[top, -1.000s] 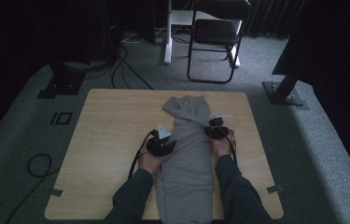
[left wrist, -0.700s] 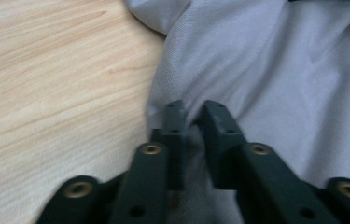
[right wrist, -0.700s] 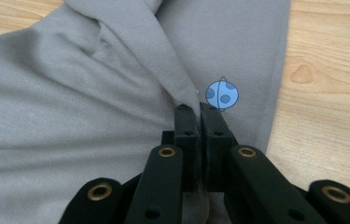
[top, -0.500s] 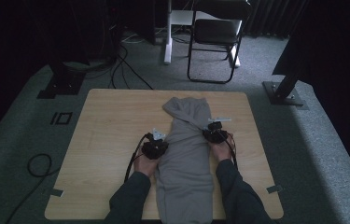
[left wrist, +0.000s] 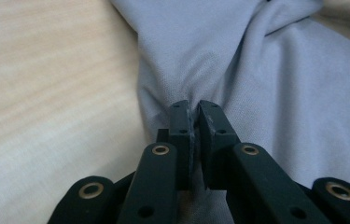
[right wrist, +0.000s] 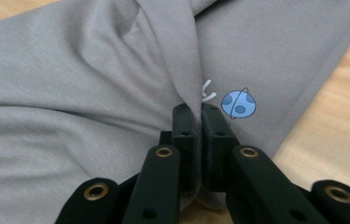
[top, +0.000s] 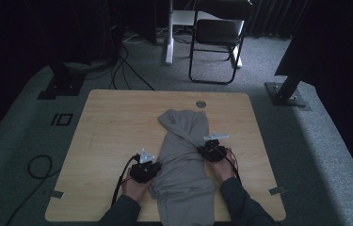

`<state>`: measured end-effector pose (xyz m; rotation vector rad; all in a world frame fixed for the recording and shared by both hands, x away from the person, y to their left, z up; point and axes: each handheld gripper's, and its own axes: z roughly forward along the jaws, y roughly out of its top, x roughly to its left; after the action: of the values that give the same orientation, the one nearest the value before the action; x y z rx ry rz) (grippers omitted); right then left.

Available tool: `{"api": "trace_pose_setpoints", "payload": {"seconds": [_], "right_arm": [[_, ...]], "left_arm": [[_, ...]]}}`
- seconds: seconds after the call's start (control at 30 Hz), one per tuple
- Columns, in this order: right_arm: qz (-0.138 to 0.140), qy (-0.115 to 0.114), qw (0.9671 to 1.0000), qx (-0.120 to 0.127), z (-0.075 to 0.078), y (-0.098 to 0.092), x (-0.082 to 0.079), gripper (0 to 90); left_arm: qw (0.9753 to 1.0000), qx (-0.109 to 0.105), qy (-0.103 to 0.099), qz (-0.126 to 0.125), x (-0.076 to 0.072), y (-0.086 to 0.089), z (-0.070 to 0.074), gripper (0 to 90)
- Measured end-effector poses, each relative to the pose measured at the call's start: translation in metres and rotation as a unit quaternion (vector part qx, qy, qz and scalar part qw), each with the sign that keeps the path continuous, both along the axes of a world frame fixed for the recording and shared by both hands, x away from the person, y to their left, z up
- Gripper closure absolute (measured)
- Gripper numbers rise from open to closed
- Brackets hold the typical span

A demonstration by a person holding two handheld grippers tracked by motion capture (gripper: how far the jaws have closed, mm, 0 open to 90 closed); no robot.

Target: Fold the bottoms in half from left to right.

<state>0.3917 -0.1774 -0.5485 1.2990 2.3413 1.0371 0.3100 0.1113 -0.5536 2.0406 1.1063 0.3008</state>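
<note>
Both grippers have drawn toward the person since the earlier frames, the left more than the right, and the grey garment [top: 183, 160] has come with them, so its far end now lies farther from the table's far edge. Left gripper [top: 147, 168]: jaws closed on a pinch of the garment's left edge, cloth bunching into radiating creases just ahead of the tips, as the left gripper view shows [left wrist: 193, 112]. Right gripper [top: 210, 149]: jaws likewise clamped on a fold of the same cloth [right wrist: 193, 114], with a small blue planet-like print [right wrist: 238, 103] just beyond and to the right of the tips. Relative to the grippers, the garment stretches between them and runs both ahead of them and back toward the person's sleeves, lying on the wooden table [top: 108, 136]. Compared with the earlier frames, the cloth looks narrower and more gathered at the middle. Judged from this, the work is a dragging or straightening pull, well under way but not finished, since the fabric remains creased.
</note>
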Motion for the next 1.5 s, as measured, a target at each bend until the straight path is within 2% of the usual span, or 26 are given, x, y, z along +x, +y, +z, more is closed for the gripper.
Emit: {"api": "trace_pose_setpoints", "payload": {"seconds": [0.07, 0.13, 0.23, 0.27, 0.4, 0.53, 0.7, 0.77, 0.8, 0.87, 0.93, 1.03, 1.07, 1.1, 1.17, 1.2, 1.27, 1.33, 1.37, 1.43, 1.5], "right_arm": [[0.008, 0.008, 0.9999, 0.005, 0.001, 0.0, -0.004, 80.2], [0.006, 0.017, 0.9998, 0.004, 0.004, 0.002, -0.006, 66.8], [0.012, -0.008, 0.9998, 0.012, 0.012, 0.006, -0.007, 60.4], [0.012, -0.024, 0.9996, 0.011, 0.018, 0.009, -0.005, 59.0], [0.03, -0.053, 0.9981, 0.007, 0.033, 0.028, 0.01, 62.0], [0.052, -0.071, 0.9961, -0.005, 0.037, 0.052, 0.031, 64.6], [0.069, -0.073, 0.9943, -0.037, 0.028, 0.08, 0.052, 60.5], [0.074, -0.076, 0.9934, -0.045, 0.026, 0.085, 0.056, 59.6], [0.073, -0.079, 0.9926, -0.056, 0.025, 0.089, 0.059, 58.9], [0.075, -0.071, 0.992, -0.072, 0.021, 0.099, 0.07, 55.0], [0.072, -0.056, 0.9918, -0.09, 0.016, 0.104, 0.076, 55.0], [0.072, -0.051, 0.989, -0.118, 0.014, 0.106, 0.08, 76.4], [0.069, -0.049, 0.9903, -0.11, 0.017, 0.104, 0.08, 81.9], [0.064, -0.045, 0.993, -0.088, 0.022, 0.101, 0.079, 85.3], [0.057, -0.05, 0.9962, -0.042, 0.037, 0.09, 0.078, 86.0], [0.049, -0.057, 0.9969, -0.022, 0.046, 0.082, 0.077, 86.1], [0.025, -0.066, 0.9969, 0.035, 0.06, 0.06, 0.075, 86.1], [-0.01, -0.065, 0.9939, 0.088, 0.065, 0.033, 0.075, 85.7], [-0.033, -0.062, 0.9912, 0.112, 0.063, 0.019, 0.075, 85.8], [-0.088, -0.05, 0.9849, 0.141, 0.052, -0.007, 0.076, 80.8], [-0.126, -0.007, 0.9813, 0.145, 0.034, -0.025, 0.079, 77.4]], "left_arm": [[1.0, 0.004, -0.004, -0.006, -0.002, 0.0, 0.001, 82.9], [0.9996, 0.008, -0.026, -0.009, -0.001, 0.002, 0.004, 76.4], [0.9986, 0.002, -0.053, -0.001, 0.006, 0.003, 0.008, 70.6], [0.9983, 0.001, -0.058, 0.002, 0.011, 0.003, 0.008, 69.3], [0.9978, -0.005, -0.064, 0.014, 0.025, 0.002, 0.007, 67.7], [0.9977, -0.001, -0.065, 0.015, 0.034, -0.004, 0.006, 67.9], [0.9979, 0.001, -0.063, 0.015, 0.038, -0.01, 0.002, 69.9], [0.998, 0.003, -0.061, 0.014, 0.037, -0.011, 0.001, 73.5], [0.998, 0.011, -0.061, 0.008, 0.036, -0.013, 0.0, 73.5], [0.9978, 0.026, -0.06, 0.006, 0.036, -0.016, -0.001, 81.5], [0.9974, 0.039, -0.06, 0.001, 0.035, -0.018, -0.001, 85.3], [0.9974, 0.044, -0.057, -0.002, 0.034, -0.019, -0.001, 87.9], [0.9974, 0.043, -0.057, -0.001, 0.034, -0.018, -0.001, 88.2], [0.9974, 0.045, -0.056, -0.002, 0.034, -0.019, -0.001, 88.4], [0.9973, 0.049, -0.055, -0.003, 0.033, -0.019, -0.002, 88.7], [0.9973, 0.05, -0.055, -0.003, 0.033, -0.019, -0.002, 88.7], [0.9974, 0.048, -0.053, -0.002, 0.033, -0.019, -0.002, 88.8], [0.9974, 0.049, -0.054, -0.002, 0.033, -0.019, -0.002, 88.8], [0.9973, 0.05, -0.054, -0.002, 0.033, -0.019, -0.002, 88.8], [0.9973, 0.05, -0.053, -0.002, 0.033, -0.019, -0.002, 88.8], [0.9975, 0.048, -0.053, -0.002, 0.033, -0.019, -0.002, 88.7]]}}
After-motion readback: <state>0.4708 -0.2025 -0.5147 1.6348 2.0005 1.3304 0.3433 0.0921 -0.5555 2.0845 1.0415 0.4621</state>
